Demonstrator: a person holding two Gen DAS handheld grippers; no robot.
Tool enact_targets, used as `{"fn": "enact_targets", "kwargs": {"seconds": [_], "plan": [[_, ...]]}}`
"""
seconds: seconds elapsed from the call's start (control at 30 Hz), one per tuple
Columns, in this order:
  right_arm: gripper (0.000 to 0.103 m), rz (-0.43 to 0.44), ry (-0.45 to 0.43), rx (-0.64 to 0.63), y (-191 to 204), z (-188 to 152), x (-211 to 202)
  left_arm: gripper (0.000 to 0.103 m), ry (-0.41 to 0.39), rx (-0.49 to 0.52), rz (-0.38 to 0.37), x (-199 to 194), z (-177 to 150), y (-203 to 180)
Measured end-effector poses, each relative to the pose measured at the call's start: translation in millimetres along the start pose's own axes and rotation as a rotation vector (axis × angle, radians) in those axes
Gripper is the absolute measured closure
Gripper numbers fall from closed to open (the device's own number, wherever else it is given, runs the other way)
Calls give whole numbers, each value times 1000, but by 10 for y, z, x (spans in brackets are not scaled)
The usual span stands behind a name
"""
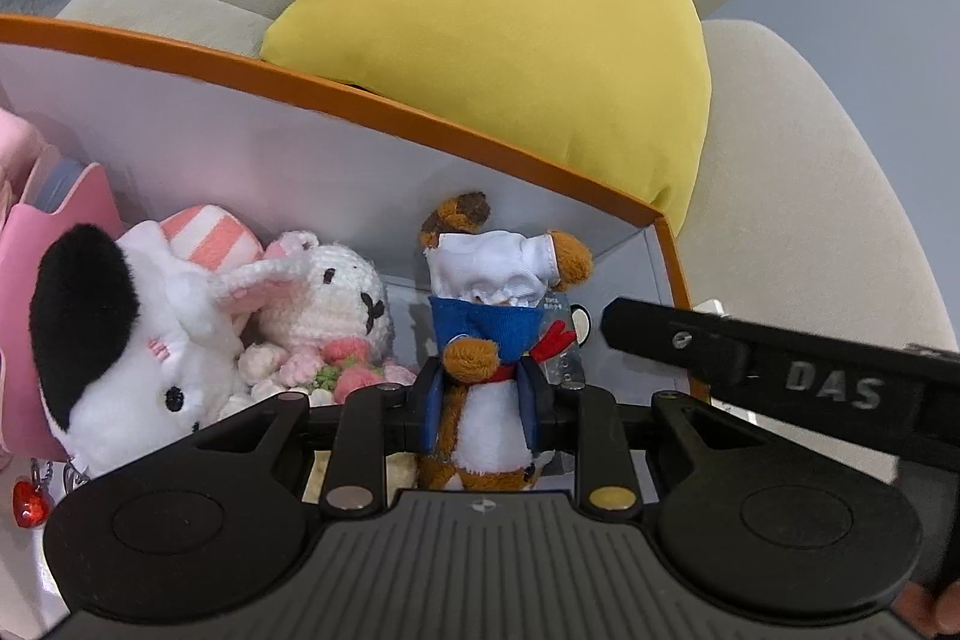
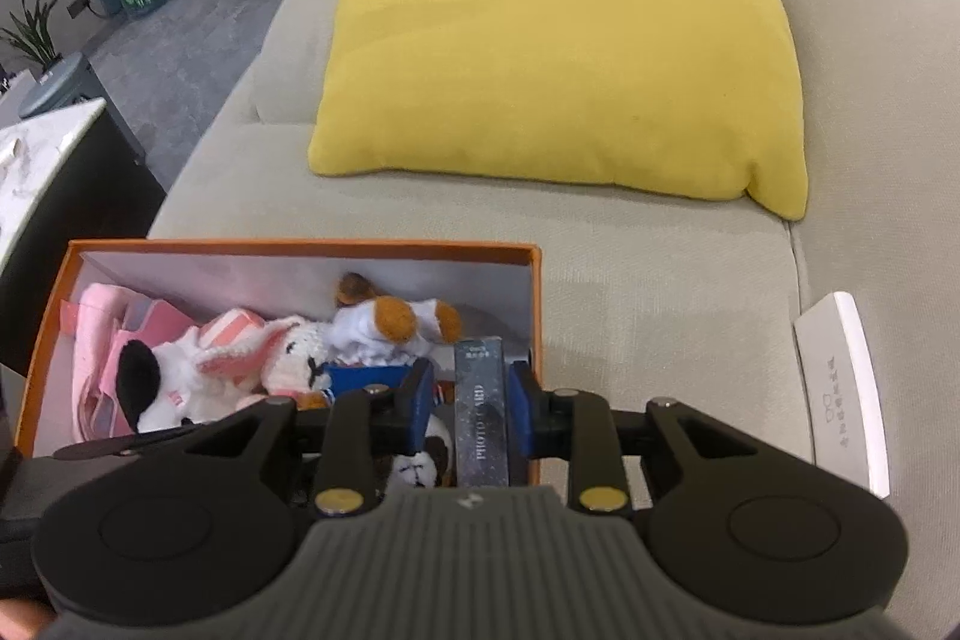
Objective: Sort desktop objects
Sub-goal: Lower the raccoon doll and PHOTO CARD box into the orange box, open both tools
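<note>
An orange box point(image 1: 360, 100) with white inner walls sits on a beige sofa. My left gripper point(image 1: 480, 400) is shut on a brown-and-white plush dog point(image 1: 492, 280) in a white and blue outfit, held upright inside the box near its right wall. The right wrist view shows the same box point(image 2: 300, 247). Over its right end, a dark photo card pack point(image 2: 479, 370) stands between the blue pads of my right gripper point(image 2: 471, 400). A gap shows at the left pad, so the jaws are open around the pack.
Inside the box lie a white plush with a black ear point(image 1: 120, 340), a crocheted bunny point(image 1: 336, 304) and a pink pouch point(image 1: 60, 220). A yellow cushion point(image 2: 558, 40) rests behind the box. A white card point(image 2: 846, 388) lies on the sofa seat point(image 2: 660, 280) to the right.
</note>
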State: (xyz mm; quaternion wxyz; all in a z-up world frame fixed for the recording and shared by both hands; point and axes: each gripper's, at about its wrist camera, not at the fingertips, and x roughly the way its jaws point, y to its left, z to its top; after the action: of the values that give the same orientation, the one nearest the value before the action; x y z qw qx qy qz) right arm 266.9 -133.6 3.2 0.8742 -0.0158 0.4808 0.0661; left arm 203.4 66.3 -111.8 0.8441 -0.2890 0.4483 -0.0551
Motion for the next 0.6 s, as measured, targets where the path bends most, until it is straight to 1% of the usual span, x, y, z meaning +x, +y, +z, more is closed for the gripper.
{"fn": "enact_targets", "kwargs": {"seconds": [0.1,0.23,0.37,0.5,0.57,0.6], "plan": [[74,21,-34,18,-31,-15,-121,74,9,25,25,104,45,-61],[74,25,-91,23,-88,-49,-341,74,31,53,71,213,51,-163],[74,34,-129,43,-227,-125,-536,74,53,89,117,334,84,-255],[74,25,-147,75,-453,-246,-674,72,60,122,146,352,76,-318],[73,17,-141,97,-623,-313,-708,68,63,133,152,326,75,-340],[73,12,-134,106,-706,-347,-709,67,66,137,156,326,103,-359]]}}
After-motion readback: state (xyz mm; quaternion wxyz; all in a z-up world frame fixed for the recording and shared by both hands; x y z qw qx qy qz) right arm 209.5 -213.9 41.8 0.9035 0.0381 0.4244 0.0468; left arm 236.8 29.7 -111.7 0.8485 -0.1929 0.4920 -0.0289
